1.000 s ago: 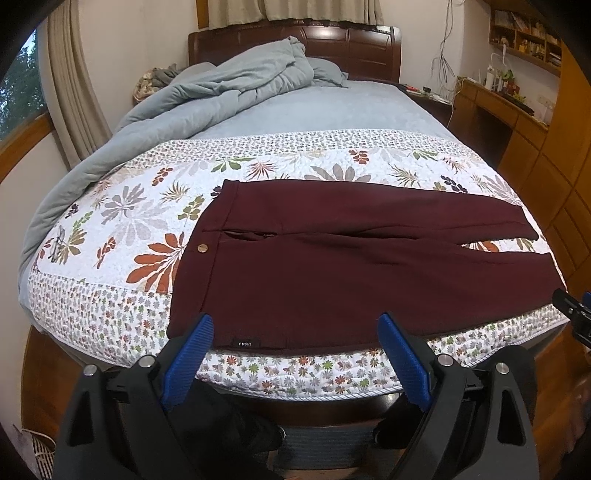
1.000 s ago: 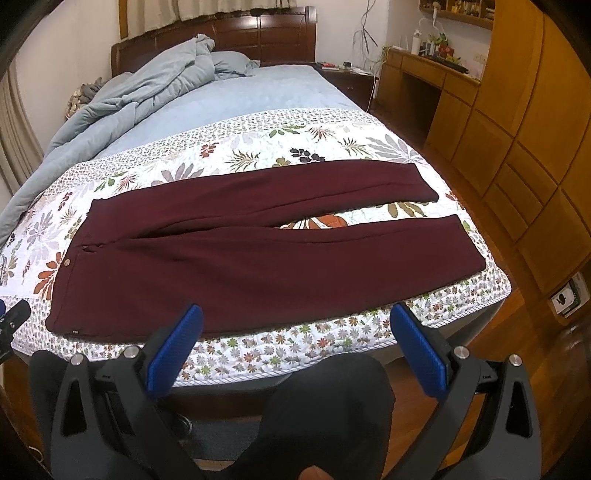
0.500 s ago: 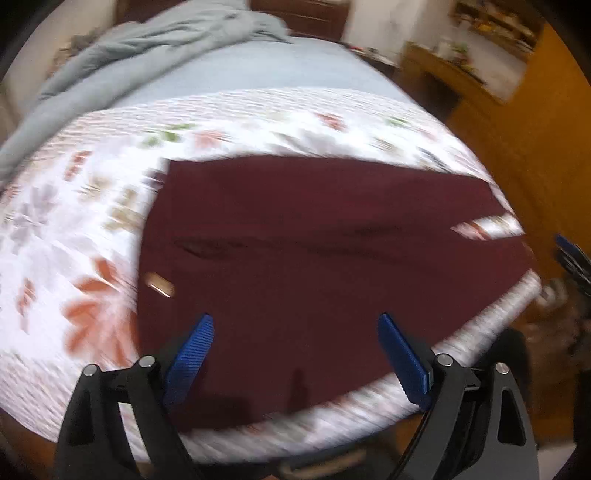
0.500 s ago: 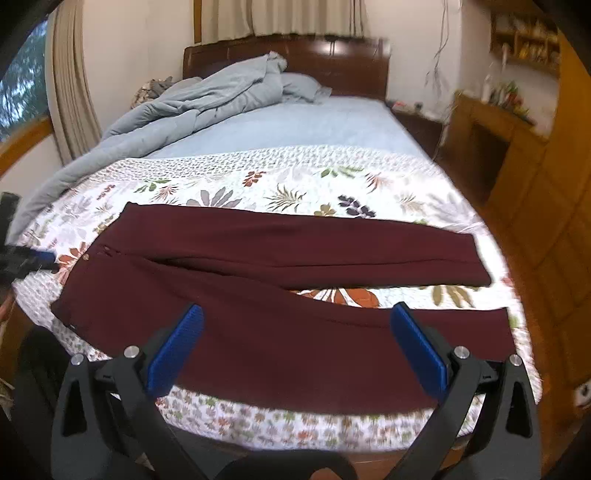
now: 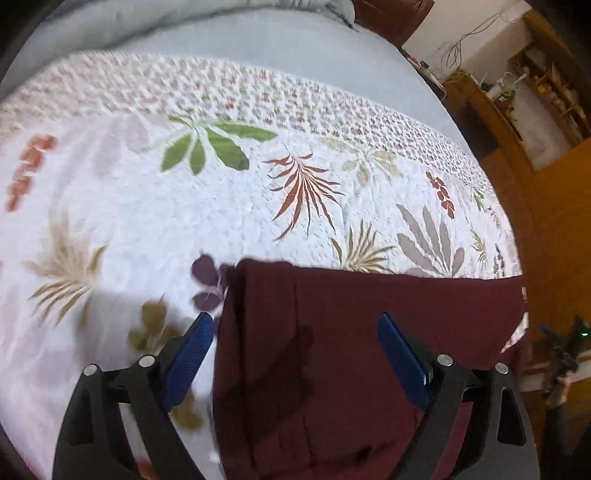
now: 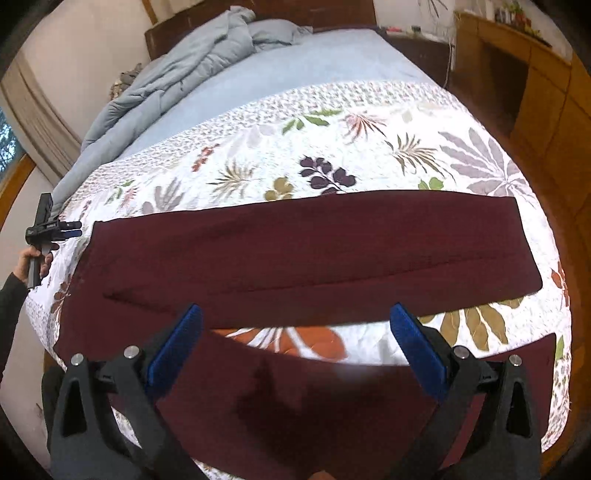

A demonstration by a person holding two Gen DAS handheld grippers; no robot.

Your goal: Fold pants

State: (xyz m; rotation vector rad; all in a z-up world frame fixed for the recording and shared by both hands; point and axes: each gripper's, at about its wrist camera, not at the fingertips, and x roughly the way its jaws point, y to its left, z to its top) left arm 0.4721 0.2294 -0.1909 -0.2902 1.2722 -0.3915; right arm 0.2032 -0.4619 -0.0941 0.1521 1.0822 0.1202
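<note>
Left tool (image 5: 295,343) wide | right tool (image 6: 301,330) wide | pants (image 6: 303,251) flat on floral quilt (image 6: 369,147) | wooden cabinets (image 6: 546,88)

Home bedroom: bed with floral quilt (image 6: 369,147), rumpled blue duvet (image 6: 192,70) near the wooden headboard (image 6: 325,16), wooden desk (image 6: 517,62) beside it.

pants (image 6: 295,251) on quilt (image 6: 369,147) | duvet (image 6: 177,74) behind (bunched by headboard (image 6: 332,14))

Bed (image 6: 332,55) w/ quilt (image 6: 369,147); pants (image 6: 295,251) flat.
</note>
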